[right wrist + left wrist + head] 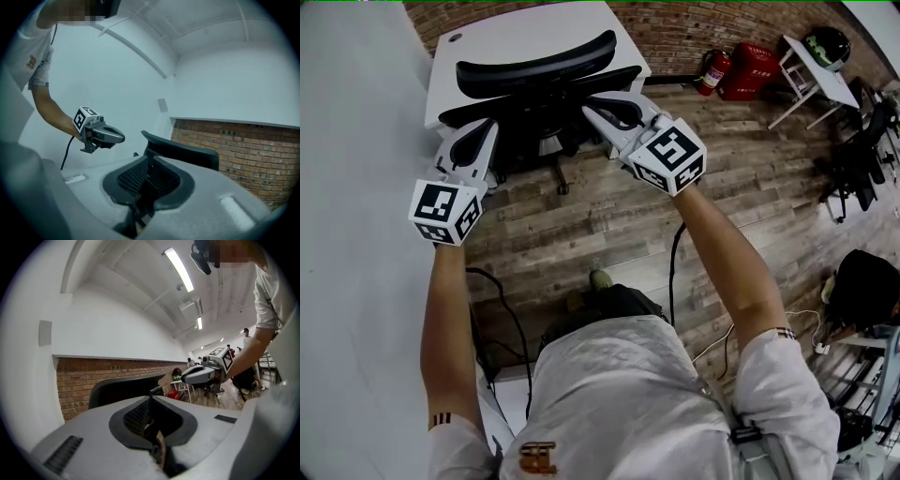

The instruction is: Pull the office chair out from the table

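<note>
Head view: the office chair [534, 103] is pushed up against the white table [487, 42], w/ its back toward us, so the pull hasn't begun and the whole job is left. The left tongs [478, 131] and right tongs [598, 114] flank the backrest, one per side. We can't tell from here if either touches it. The chair is black, w/ a curved bar-like top rail and a star base on the wood-plank floor [581, 225]. The table top is smooth and matte, w/ rounded corners. Left gripper view: the tongs are closed tip to tip, nothing in them. Their shell is grey plastic w/ ribbed black pads, and the chair's dark curved back sits beyond the tips, in front of the rough red brick wall [75, 385]. Right gripper view: the tongs are all but together, a hairline slit at most, and empty. The chair's thin black rim is ahead of them, not yet gripped.
</note>
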Tool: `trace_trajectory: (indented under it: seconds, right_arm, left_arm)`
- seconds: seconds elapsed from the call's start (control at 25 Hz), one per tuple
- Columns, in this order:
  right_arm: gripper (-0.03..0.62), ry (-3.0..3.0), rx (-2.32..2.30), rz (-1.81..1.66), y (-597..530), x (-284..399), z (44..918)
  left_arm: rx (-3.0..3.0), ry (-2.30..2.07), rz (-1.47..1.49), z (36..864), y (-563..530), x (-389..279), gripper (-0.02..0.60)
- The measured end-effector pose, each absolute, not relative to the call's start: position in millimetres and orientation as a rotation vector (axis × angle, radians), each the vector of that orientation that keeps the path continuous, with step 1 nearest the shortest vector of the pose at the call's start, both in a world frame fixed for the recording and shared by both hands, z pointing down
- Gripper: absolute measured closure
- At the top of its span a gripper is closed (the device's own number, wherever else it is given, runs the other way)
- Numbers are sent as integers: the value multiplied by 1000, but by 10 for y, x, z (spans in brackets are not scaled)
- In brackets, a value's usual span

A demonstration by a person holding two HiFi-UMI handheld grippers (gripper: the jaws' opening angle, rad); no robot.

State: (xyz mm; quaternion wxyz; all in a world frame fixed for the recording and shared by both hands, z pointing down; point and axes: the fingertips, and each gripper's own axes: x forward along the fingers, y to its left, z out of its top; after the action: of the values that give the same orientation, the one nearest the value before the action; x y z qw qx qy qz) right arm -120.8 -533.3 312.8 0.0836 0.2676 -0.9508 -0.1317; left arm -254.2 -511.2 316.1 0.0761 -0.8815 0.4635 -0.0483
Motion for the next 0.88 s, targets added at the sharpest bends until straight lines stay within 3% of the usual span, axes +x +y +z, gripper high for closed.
trace_trajectory:
  seconds: [0.88]
  right_arm:
    - [373, -2448, 649, -523, -6516, -667, 3711]
  left_arm:
    - [-2414, 1276, -911, 3819, -6051, -3215, 382]
